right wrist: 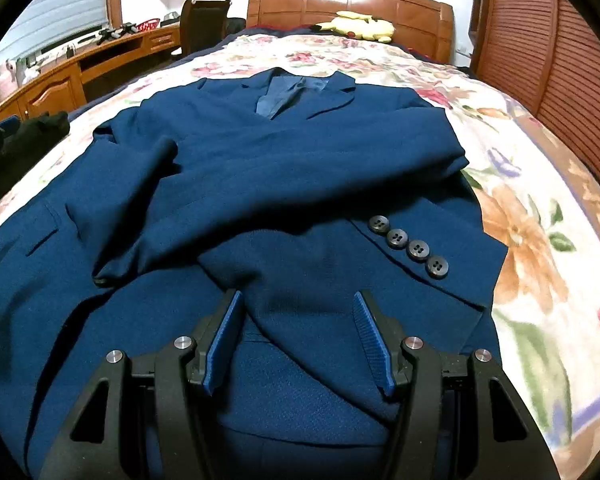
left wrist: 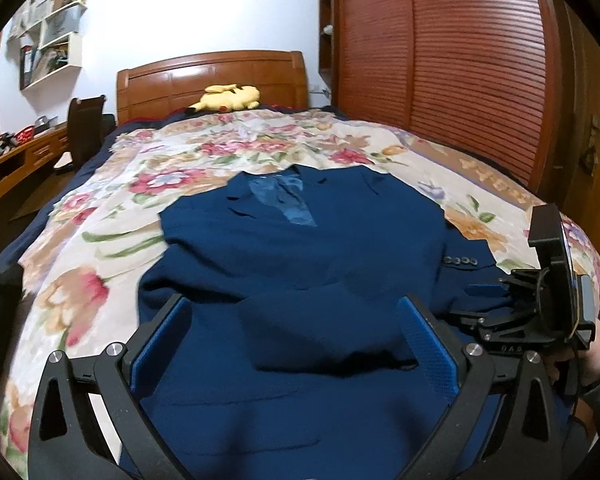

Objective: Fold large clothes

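A navy suit jacket (left wrist: 284, 248) (right wrist: 260, 152) lies front up on the floral bedspread, collar toward the headboard. Both sleeves are folded across its front and cross each other. One cuff with several grey buttons (right wrist: 408, 246) (left wrist: 460, 261) points right. My left gripper (left wrist: 294, 306) hovers over the jacket's lower part, jaws wide open with nothing between its blue pads. My right gripper (right wrist: 298, 298) stands open just over the crossed sleeves, pads on either side of the fabric without pressing it. In the left wrist view the right gripper (left wrist: 532, 304) sits at the jacket's right edge, held by a hand (left wrist: 596, 352).
The floral bedspread (left wrist: 112, 216) (right wrist: 532, 216) covers a bed with a wooden headboard (left wrist: 212, 80). A yellow plush toy (left wrist: 228, 98) (right wrist: 360, 26) lies by the headboard. A slatted wooden wardrobe (left wrist: 440, 60) stands to the right, a desk (right wrist: 80, 68) and chair (left wrist: 84, 120) to the left.
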A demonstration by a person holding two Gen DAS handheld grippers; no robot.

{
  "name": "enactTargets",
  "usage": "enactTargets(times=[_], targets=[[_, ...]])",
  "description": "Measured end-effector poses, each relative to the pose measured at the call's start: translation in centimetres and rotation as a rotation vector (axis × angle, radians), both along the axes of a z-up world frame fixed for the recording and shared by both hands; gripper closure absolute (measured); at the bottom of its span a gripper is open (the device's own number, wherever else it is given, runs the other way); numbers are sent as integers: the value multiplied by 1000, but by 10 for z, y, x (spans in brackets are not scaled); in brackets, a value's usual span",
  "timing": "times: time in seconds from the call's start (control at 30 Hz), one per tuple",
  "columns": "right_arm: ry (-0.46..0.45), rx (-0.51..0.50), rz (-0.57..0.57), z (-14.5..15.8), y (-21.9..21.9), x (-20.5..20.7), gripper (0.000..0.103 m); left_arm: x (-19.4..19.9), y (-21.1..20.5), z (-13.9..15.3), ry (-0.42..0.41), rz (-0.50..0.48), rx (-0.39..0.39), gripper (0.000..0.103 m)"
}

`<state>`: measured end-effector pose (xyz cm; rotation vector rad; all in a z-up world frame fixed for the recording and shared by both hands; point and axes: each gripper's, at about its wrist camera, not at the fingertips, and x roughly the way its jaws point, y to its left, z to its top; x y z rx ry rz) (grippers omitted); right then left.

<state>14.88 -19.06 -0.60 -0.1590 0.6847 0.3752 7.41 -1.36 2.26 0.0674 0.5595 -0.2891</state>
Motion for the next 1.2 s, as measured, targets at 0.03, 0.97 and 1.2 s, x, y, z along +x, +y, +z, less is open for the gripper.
enactTargets(times=[0.03,0.97,1.2], targets=[[-6,-2,-2,0,0,-1,44,3,-5,1,4,-5,6,0],[-51,10,-54,10,-12,-49,44,53,-71,-33,277,44,110,97],[-72,39,-32,20,-21,-70,44,20,-31,17,138,125,107,98]])
